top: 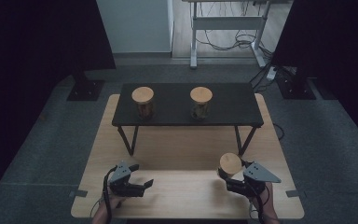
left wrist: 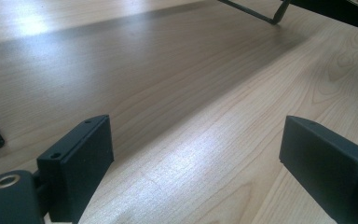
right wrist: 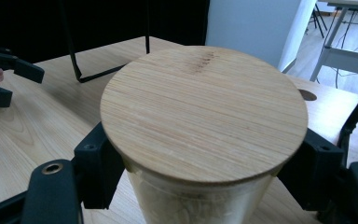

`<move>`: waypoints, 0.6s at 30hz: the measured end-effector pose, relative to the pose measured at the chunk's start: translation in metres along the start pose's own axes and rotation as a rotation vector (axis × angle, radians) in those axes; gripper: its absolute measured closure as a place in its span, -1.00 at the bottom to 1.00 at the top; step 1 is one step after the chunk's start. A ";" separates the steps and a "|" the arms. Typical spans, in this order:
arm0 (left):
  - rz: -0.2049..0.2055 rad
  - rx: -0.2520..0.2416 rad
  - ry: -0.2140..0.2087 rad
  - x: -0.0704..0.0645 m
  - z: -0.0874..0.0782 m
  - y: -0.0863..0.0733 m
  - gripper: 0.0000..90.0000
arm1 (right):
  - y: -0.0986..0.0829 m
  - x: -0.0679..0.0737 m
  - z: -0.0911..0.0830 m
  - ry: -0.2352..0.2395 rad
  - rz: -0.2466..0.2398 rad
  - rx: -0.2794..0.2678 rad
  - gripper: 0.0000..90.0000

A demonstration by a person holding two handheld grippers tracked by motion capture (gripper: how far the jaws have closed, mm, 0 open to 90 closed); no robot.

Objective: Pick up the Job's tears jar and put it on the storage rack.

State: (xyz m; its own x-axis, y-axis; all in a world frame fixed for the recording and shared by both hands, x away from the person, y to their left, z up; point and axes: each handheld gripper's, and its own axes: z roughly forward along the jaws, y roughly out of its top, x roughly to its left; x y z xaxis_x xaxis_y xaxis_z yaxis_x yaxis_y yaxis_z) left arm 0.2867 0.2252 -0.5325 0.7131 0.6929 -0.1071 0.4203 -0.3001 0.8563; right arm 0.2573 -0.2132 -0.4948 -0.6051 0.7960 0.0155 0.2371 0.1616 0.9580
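Observation:
A glass jar with a round bamboo lid (top: 230,163) (right wrist: 204,109) stands near the front right of the light wooden table (top: 182,154). My right gripper (top: 225,176) (right wrist: 200,163) is shut on this jar, one jaw pressed on each side of the glass just under the lid. At the front left my left gripper (top: 148,183) (left wrist: 196,158) hovers low over bare wood, jaws wide apart with nothing between them. Two more lidded jars (top: 142,101) (top: 201,101) stand on the low black shelf (top: 233,105) at the back of the table.
The shelf's thin black legs (top: 131,140) come down onto the table in front of me. Black stands flank the table on the grey carpet. A white desk frame with cables (top: 228,28) is far behind. The other gripper (right wrist: 0,74) appears at the left of the right gripper view.

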 end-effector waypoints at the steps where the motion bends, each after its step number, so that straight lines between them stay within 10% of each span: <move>1: 0.000 0.001 0.001 0.000 0.000 0.000 -0.80 | 0.001 0.001 0.000 0.002 -0.002 -0.001 -0.46; 18: 0.002 0.000 -0.003 -0.001 0.001 0.000 -0.80 | 0.010 0.000 -0.010 0.001 0.015 -0.037 -0.46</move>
State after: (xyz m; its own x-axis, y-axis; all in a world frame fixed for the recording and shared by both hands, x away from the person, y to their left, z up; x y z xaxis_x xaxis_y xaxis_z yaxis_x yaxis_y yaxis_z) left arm 0.2864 0.2242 -0.5326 0.7155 0.6904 -0.1070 0.4191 -0.3017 0.8563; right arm 0.2522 -0.2177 -0.4822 -0.6022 0.7978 0.0303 0.2183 0.1280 0.9675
